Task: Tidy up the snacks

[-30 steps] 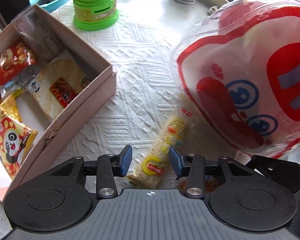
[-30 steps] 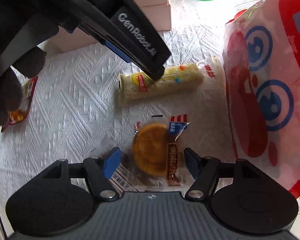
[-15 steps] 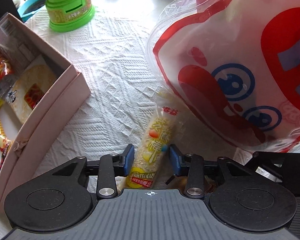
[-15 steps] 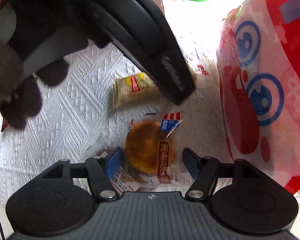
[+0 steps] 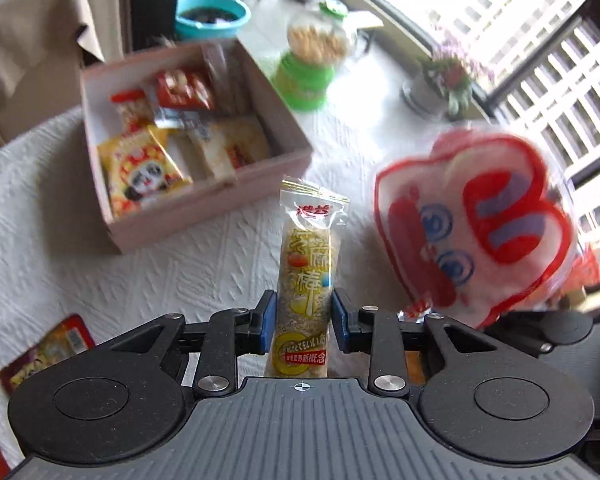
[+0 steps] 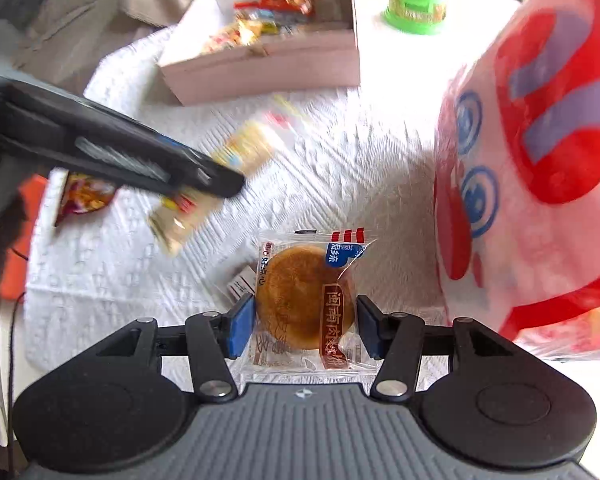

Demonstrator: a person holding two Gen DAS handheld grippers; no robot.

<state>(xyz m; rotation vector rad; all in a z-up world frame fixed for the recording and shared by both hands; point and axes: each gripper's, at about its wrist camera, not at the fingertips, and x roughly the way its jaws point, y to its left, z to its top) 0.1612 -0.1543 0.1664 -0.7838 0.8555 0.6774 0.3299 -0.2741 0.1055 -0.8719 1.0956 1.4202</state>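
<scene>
Gripping a long sesame snack bar (image 5: pixel 306 276) in a clear wrapper, the left gripper (image 5: pixel 304 322) has just closed its jaws onto the bar's sides and holds it clear of the white textured tablecloth (image 5: pixel 60 240), the wrapper's sealed end pointing to 12 o'clock. The right gripper (image 6: pixel 306 326) has likewise just narrowed its jaws, and its blue pads press both sides of a round wrapped pastry (image 6: pixel 306 296). At 10 o'clock from the bar sits the pink cardboard box (image 5: pixel 204 216), already holding several snack packets. At 3 o'clock stands a large red-and-white cartoon snack bag (image 5: pixel 472 232). A green-based candy jar (image 5: pixel 310 68) stands at 12 o'clock, beyond the box. A red packet (image 5: pixel 46 352) lies at 8 o'clock on the cloth.
</scene>
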